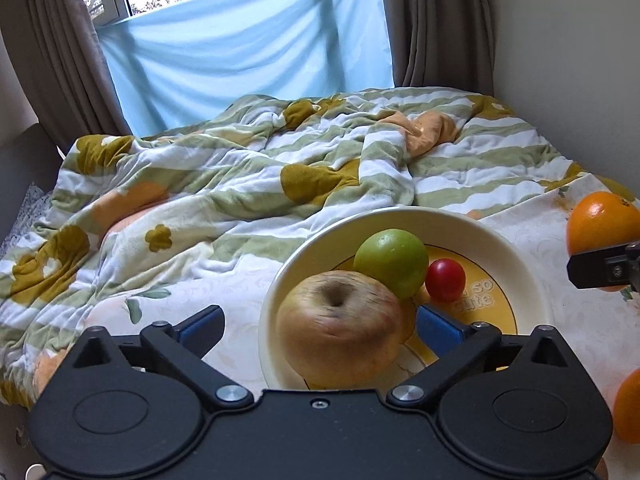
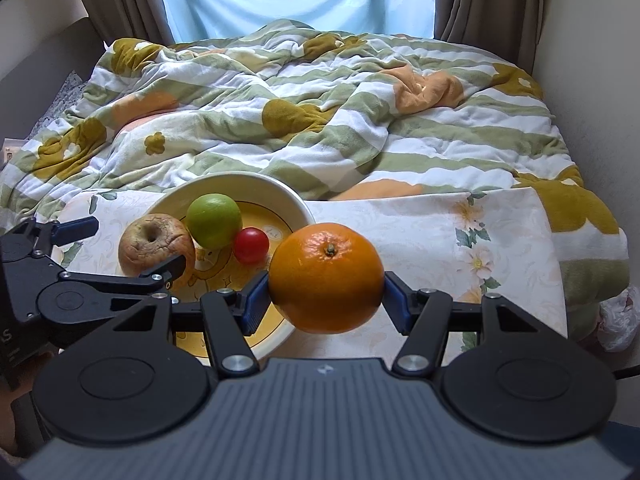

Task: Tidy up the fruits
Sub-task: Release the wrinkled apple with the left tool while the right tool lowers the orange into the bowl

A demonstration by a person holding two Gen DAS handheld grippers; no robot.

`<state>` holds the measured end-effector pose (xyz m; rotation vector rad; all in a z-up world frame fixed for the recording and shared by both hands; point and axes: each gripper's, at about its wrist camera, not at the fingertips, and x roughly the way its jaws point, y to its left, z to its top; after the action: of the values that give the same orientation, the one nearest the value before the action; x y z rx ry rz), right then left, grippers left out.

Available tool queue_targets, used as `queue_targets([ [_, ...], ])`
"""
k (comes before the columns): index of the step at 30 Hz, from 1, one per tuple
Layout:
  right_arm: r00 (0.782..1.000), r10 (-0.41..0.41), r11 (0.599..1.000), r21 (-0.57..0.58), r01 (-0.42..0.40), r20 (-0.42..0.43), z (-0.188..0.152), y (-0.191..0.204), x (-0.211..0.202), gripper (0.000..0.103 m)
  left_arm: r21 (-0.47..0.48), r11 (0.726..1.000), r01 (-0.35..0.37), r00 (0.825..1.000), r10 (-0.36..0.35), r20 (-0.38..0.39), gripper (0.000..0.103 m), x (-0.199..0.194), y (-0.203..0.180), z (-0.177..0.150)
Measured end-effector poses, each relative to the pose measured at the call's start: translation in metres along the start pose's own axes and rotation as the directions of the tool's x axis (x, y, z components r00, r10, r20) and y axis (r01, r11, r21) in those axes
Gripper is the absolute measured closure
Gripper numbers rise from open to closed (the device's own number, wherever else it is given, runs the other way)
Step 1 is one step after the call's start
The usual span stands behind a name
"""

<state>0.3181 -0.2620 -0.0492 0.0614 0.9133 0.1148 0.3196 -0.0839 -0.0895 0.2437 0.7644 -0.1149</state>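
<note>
Blue pads: the blue-lined fingers (image 1: 202,326) of the left gripper (image 1: 320,330) are being held wide apart around the apple, not touching it, probably so that it is left free in the bowl.
Apple: a wrinkled, yellow-brown apple (image 1: 339,328) is being carried by the near left part of the bowl, its stem pit turned upward.
Bowl: a cream bowl (image 2: 294,204) with a yellow printed floor is being supported by a floral cloth (image 2: 460,248) spread over the bed, so that the fruits are gathered in one place.
Green fruit: a smooth round green fruit (image 2: 214,221) is being rested just behind the apple, touching it or nearly so.
Red fruit: a small glossy red fruit (image 2: 251,245) is being kept beside the green one, on the bowl's floor.
Orange: a bright orange (image 2: 326,278), stem end up, is being clamped on both sides by the right gripper (image 2: 325,300) and held above the bowl's right rim, seemingly for placing inside.
Second orange: another orange (image 1: 630,406) is being left at the far right, outside the bowl.
Quilt: a striped quilt (image 2: 320,112) is being left rumpled behind.
</note>
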Motion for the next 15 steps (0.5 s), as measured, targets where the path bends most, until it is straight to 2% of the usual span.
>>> queue_targets([
  [8, 1.000, 0.019, 0.999, -0.037, -0.019, 0.011, 0.002, 0.009, -0.003, 0.028, -0.067, 0.998, 0.020, 1.000, -0.021, -0.008, 0.000, -0.031, 0.014, -0.006],
  [15, 0.998, 0.069, 0.992, -0.108, -0.068, 0.005, 0.004, 0.023, 0.009, 0.028, -0.136, 0.990, 0.041, 0.999, -0.044, -0.024, 0.000, -0.056, 0.028, -0.018],
])
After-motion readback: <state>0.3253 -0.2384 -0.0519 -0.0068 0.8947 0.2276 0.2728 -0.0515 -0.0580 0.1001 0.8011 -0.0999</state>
